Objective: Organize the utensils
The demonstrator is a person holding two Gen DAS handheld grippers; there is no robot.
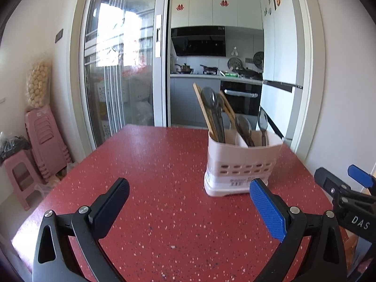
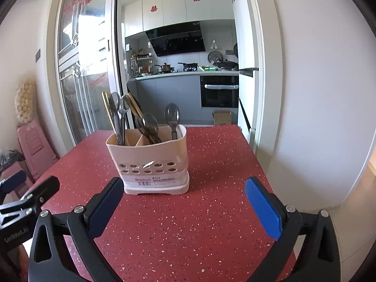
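Note:
A cream utensil holder with two compartments stands on the red speckled table. Grey plastic spoons and wooden chopsticks stick up out of it. My left gripper hovers open over the table, with the holder just beyond its blue right finger. My right gripper is open too, nothing between its fingers, the holder just ahead of it. Each gripper shows at the edge of the other's view.
Behind the table, a sliding glass door opens onto a kitchen with a counter and oven. Pink stools are stacked at the left wall. A white wall and the fridge close in the right side.

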